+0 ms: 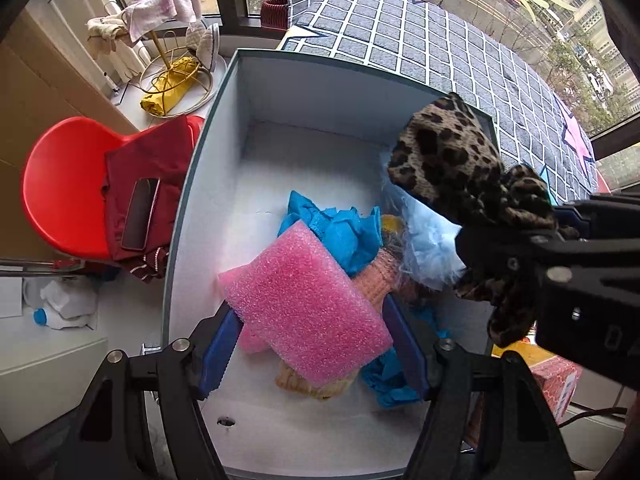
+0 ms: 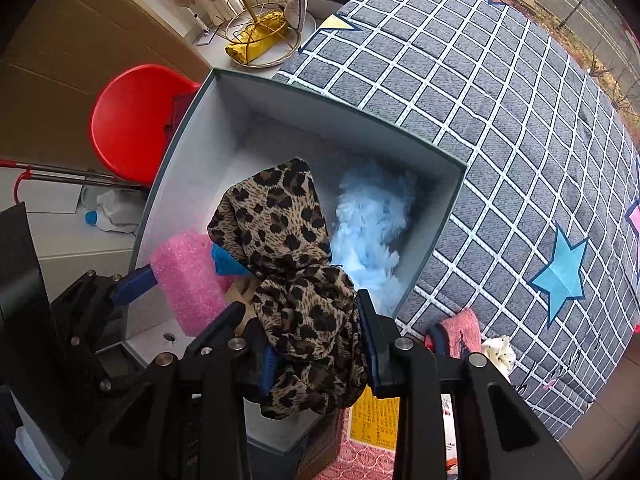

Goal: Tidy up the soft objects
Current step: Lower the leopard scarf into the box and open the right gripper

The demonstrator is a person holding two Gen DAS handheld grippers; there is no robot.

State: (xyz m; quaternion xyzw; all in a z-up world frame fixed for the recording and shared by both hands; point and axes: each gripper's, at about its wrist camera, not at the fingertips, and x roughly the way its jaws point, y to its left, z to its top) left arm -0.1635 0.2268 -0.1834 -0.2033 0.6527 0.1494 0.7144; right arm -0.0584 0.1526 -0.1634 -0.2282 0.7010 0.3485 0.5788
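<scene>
A white open box (image 1: 208, 168) (image 2: 188, 152) stands beside the bed. My left gripper (image 1: 314, 344) is shut on a pink foam sheet (image 1: 304, 304) (image 2: 186, 280) and holds it inside the box, over blue cloth (image 1: 340, 232), an orange knit (image 1: 376, 280) and a light blue fluffy piece (image 1: 428, 248) (image 2: 368, 224). My right gripper (image 2: 320, 340) is shut on a leopard-print cloth (image 2: 288, 248) (image 1: 452, 160) and holds it above the box's right side.
A grey checked quilt (image 2: 480, 100) covers the bed right of the box. A red chair (image 1: 60, 192) with a dark red garment stands to the left. A gold rack (image 1: 176, 60) sits on the sill. A pink cloth (image 2: 460, 332) lies on the quilt's edge.
</scene>
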